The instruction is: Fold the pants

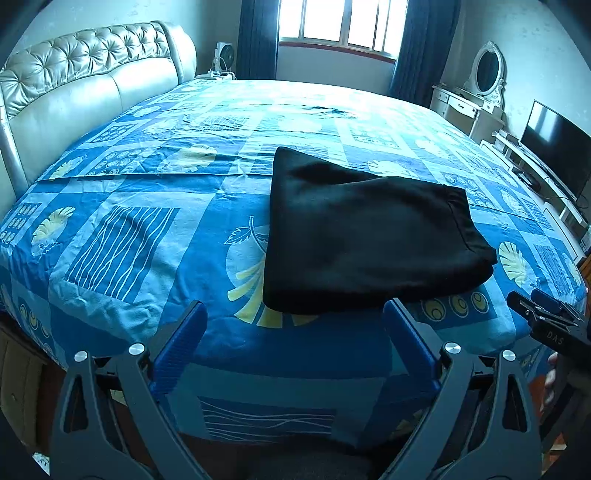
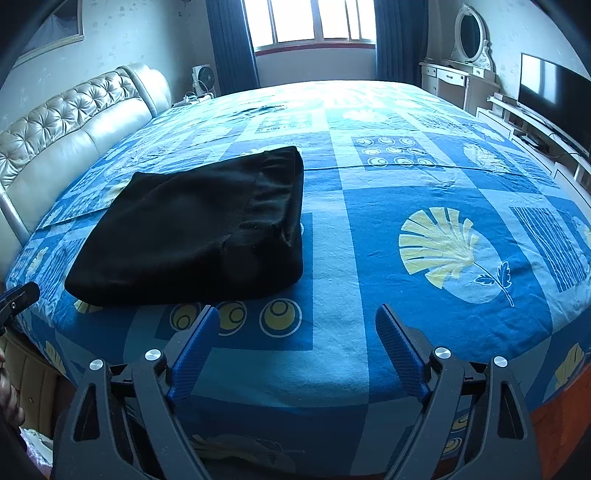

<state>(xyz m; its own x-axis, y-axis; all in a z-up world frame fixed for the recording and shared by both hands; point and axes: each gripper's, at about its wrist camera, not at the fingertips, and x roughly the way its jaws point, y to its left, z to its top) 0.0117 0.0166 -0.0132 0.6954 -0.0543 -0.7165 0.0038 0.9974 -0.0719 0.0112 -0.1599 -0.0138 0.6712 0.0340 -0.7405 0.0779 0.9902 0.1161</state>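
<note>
The black pants (image 1: 365, 236) lie folded into a thick rectangle on the blue patterned bed (image 1: 140, 229), near its front edge. They also show in the right wrist view (image 2: 199, 229), at centre left. My left gripper (image 1: 295, 314) is open and empty, just in front of the pants' near edge. My right gripper (image 2: 297, 317) is open and empty, in front of the bed and to the right of the pants. The right gripper's tip shows at the right edge of the left wrist view (image 1: 543, 310).
A padded beige headboard (image 1: 74, 81) runs along the left. A white dresser with an oval mirror (image 1: 480, 88) and a TV on a low stand (image 1: 557, 151) line the right wall. A window with dark blue curtains (image 1: 343, 22) is at the back.
</note>
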